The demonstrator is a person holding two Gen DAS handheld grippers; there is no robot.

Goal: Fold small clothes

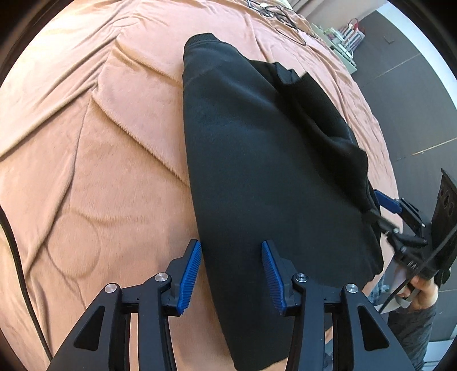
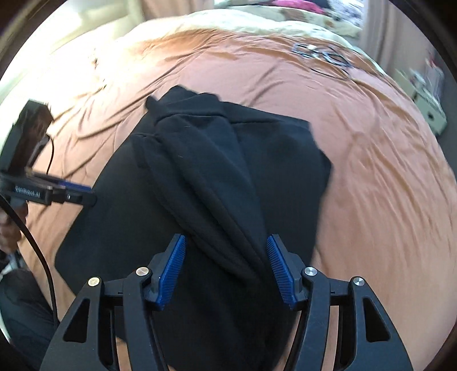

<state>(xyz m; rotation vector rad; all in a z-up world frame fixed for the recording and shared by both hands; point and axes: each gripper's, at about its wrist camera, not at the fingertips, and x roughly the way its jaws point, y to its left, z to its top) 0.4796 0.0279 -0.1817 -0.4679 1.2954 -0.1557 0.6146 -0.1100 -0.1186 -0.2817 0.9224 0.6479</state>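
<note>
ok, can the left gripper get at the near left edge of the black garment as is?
Probably yes: the left gripper is open, the black garment edge lies between its fingers, nothing blocking.

Your bed (image 1: 85, 142) wore a rumpled salmon-pink cover. A black garment (image 1: 257, 171), partly folded, lay on it, and beyond the garment a tangle of dark cables (image 2: 322, 55) rested.

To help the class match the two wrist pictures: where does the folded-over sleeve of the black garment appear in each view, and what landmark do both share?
Left wrist view: the sleeve lies along the right edge of the black garment, right of centre.
Right wrist view: the sleeve runs down the picture's middle, ending between the open right gripper fingers.
Shared landmark: the tangle of cables on the orange blanket.
</note>
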